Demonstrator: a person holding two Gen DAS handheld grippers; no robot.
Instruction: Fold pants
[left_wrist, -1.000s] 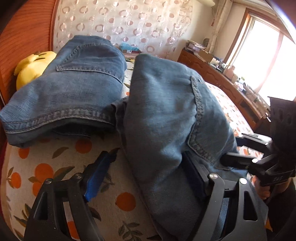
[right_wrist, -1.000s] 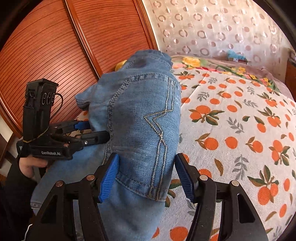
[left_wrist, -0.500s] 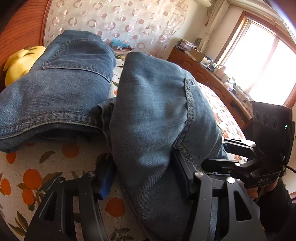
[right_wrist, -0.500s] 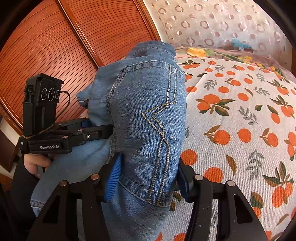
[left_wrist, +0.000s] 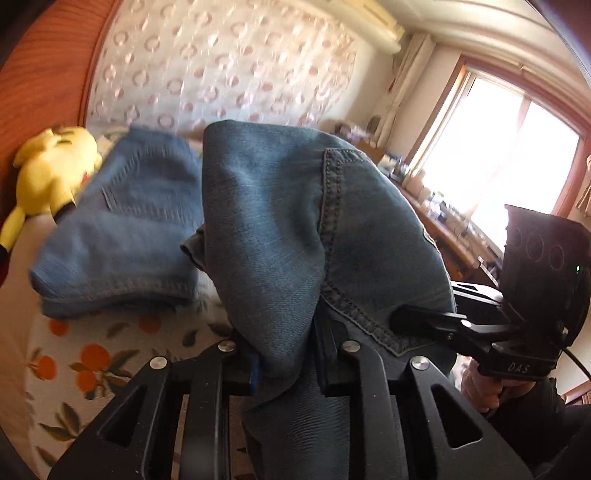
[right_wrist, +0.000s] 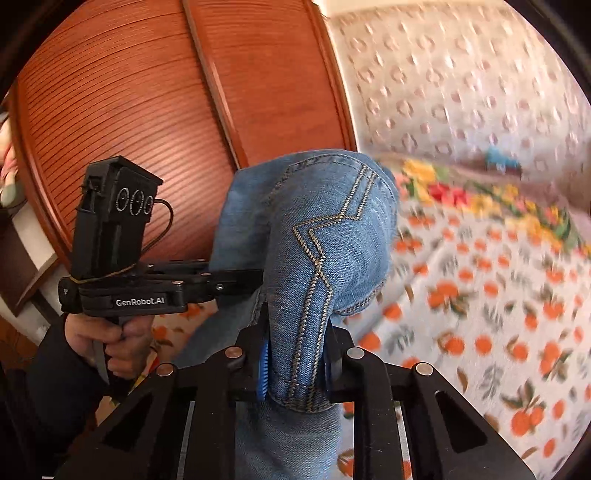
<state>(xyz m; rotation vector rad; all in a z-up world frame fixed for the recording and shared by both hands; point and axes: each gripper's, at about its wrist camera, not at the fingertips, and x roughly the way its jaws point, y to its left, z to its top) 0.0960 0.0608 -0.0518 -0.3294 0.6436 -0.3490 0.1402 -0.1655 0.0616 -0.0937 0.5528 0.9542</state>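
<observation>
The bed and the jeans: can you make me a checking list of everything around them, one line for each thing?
Surface: bed sheet with an orange-fruit print.
Job's things: jeans, one end bunched up and pinched; the rest lies on the bed.
Clutter: yellow plush toy beside the jeans.
Grippers: left gripper and right gripper have just been closing; both are shut on denim.
Cables: thin black cable looped at the left gripper's box.
Surroundings: wooden headboard, patterned curtain, bright window, cluttered shelf.
</observation>
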